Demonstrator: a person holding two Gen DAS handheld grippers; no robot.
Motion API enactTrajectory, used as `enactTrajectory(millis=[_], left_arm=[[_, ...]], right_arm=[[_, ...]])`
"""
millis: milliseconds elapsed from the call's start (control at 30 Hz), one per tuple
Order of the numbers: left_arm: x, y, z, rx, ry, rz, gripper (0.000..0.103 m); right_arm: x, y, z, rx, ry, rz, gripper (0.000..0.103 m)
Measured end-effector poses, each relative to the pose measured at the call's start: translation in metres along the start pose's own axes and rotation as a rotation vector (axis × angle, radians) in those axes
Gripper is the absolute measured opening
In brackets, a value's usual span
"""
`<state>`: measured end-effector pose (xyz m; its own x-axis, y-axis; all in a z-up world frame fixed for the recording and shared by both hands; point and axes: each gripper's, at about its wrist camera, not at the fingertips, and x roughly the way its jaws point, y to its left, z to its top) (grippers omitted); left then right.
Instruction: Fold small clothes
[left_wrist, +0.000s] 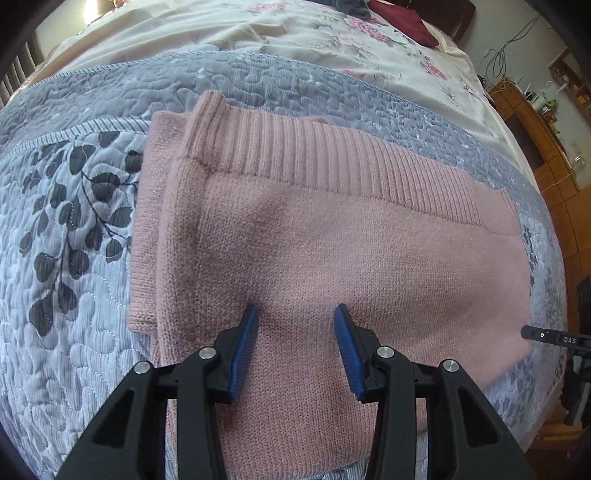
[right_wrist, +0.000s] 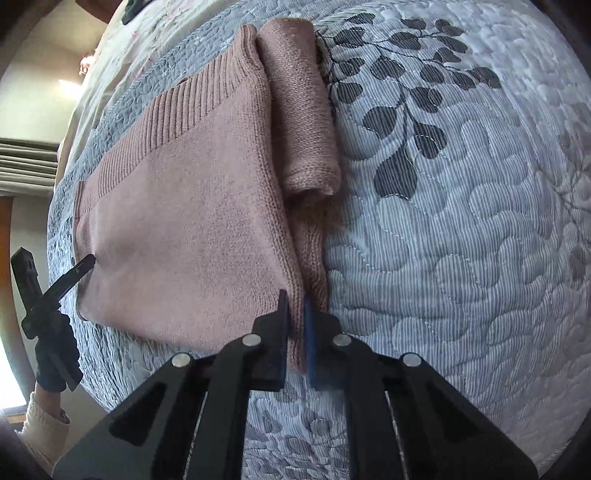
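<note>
Pink knit sweater (left_wrist: 332, 236) folded on a quilted grey bedspread (left_wrist: 66, 258), with one gripper spread above it and the other clamped on its edge.

In the left wrist view: left gripper (left_wrist: 295, 317) low in the frame over the middle of the sweater, blue fingers (left_wrist: 245, 350) wide apart, holding nothing; ribbed hem running across the upper centre, a folded sleeve layer lying along the left edge; floral sheet (left_wrist: 295, 33) at the top, wooden furniture (left_wrist: 532, 122) at the right. In the right wrist view: right gripper (right_wrist: 295, 301) at the lower centre, fingers close together and pinching the near folded edge of the sweater (right_wrist: 177, 221); rolled sleeve (right_wrist: 303, 110) just right of the body in the upper centre; dark leaf print of the bedspread (right_wrist: 461, 221) at the upper right; a gloved hand (right_wrist: 55, 354) with a cream cuff at the lower left, holding the other gripper beside the sweater's left edge.
</note>
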<state>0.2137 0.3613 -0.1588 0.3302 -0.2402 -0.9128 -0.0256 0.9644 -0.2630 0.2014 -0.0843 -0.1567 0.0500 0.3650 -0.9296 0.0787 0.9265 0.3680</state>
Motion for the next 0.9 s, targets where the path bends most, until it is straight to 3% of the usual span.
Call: enactTrajectory(millis=[133, 200, 233, 300, 333, 433, 600, 800, 900], left_arm=[[0.001, 0.002, 0.000, -0.009, 0.003, -0.010, 0.043], [-0.001, -0.002, 0.003, -0.005, 0.016, 0.009, 0.043], [-0.003, -0.006, 0.006, 0.000, 0.023, 0.024, 0.043], [-0.013, -0.018, 0.012, 0.016, 0.007, 0.017, 0.044], [-0.017, -0.023, 0.016, 0.017, -0.006, 0.009, 0.049], [-0.020, -0.037, 0.028, 0.021, -0.033, -0.011, 0.056], [0.006, -0.044, 0.042, 0.017, 0.012, 0.023, 0.056], [0.024, -0.047, 0.041, 0.025, 0.025, 0.064, 0.057], [0.025, -0.050, 0.040, 0.030, 0.022, 0.073, 0.060]], right_arm=[[0.006, -0.001, 0.003, 0.010, 0.008, 0.003, 0.007], [0.003, 0.000, 0.005, 0.009, 0.013, 0.017, 0.013], [-0.004, 0.002, 0.007, 0.009, 0.002, 0.026, 0.022], [-0.021, 0.006, 0.013, -0.004, -0.045, 0.019, 0.061], [-0.030, 0.007, 0.018, -0.010, -0.084, 0.007, 0.084], [-0.041, 0.007, 0.040, -0.023, -0.144, 0.013, 0.084], [-0.018, 0.004, 0.072, -0.036, -0.112, 0.007, 0.081], [0.011, 0.007, 0.083, -0.047, -0.073, -0.014, 0.067], [0.017, 0.017, 0.085, -0.081, -0.066, -0.013, 0.048]])
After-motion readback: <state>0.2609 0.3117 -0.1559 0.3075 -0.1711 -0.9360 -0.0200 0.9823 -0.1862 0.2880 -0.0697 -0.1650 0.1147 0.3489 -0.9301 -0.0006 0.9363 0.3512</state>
